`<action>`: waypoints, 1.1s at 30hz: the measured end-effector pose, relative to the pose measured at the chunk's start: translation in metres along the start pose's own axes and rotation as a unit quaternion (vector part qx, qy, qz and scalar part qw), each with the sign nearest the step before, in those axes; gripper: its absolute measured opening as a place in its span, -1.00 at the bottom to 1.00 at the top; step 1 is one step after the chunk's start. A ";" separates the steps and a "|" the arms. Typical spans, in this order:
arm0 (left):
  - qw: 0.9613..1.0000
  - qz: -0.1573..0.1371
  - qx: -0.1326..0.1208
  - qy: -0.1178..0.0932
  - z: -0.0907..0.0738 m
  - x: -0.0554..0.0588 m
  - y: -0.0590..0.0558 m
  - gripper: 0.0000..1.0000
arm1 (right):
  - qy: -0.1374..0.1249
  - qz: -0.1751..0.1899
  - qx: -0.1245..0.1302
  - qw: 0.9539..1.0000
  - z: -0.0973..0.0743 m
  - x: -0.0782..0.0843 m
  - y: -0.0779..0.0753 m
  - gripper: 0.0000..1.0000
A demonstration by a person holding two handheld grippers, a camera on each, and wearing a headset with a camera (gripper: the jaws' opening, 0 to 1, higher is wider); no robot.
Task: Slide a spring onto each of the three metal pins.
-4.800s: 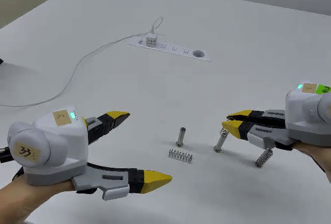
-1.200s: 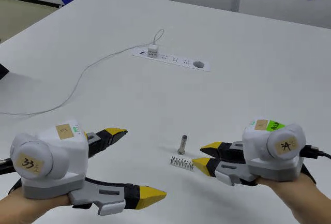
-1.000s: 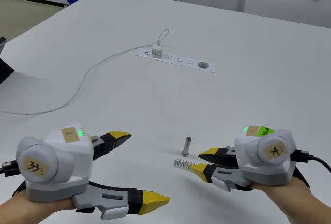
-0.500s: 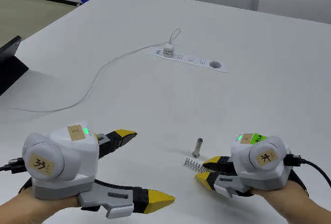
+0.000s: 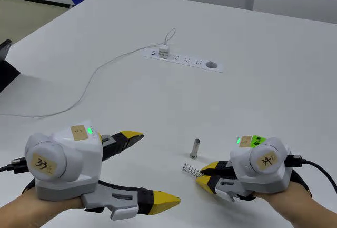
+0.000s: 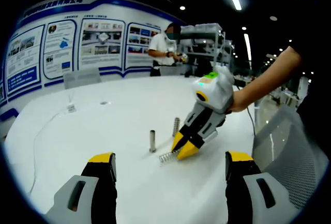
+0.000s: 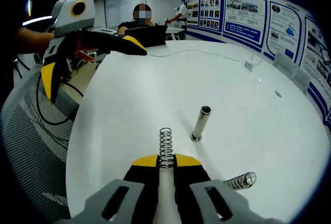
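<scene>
Over the white table (image 5: 263, 80), the head view showed the right gripper (image 5: 204, 175) now down at the loose spring (image 5: 190, 170), beside the bare pin (image 5: 195, 148). In the left gripper view, the left gripper (image 6: 170, 156) gaped wide, holding nothing. In the right gripper view, the tips had clamped on the spring's near end since 1.2 s ago.

Silver spring (image 5: 190, 170) lies flat beside the upright bare pin (image 5: 195, 148).

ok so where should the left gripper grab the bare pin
Probably low on the bare pin, just above its wider foot, the left gripper coming level from the pin's left in the head view. It stands upright, and its top should stay free for the spring.
</scene>
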State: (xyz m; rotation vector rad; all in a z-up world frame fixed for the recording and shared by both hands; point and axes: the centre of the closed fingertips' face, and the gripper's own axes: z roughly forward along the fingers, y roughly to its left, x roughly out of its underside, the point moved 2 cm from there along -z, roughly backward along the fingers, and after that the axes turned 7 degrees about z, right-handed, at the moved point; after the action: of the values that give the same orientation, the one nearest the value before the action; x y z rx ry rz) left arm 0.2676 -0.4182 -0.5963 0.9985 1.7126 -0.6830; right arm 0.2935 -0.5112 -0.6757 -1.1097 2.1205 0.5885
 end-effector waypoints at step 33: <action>0.991 0.076 0.111 0.008 0.031 -0.018 -0.049 -0.49 | -0.047 -0.185 -0.077 0.979 -0.075 -0.046 0.061 -0.78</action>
State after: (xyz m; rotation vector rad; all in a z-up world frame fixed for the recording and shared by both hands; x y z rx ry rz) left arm 0.2426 -0.4728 -0.5907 1.2772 1.5789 -0.7786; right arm 0.2351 -0.5027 -0.5862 -1.4883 1.7491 0.6187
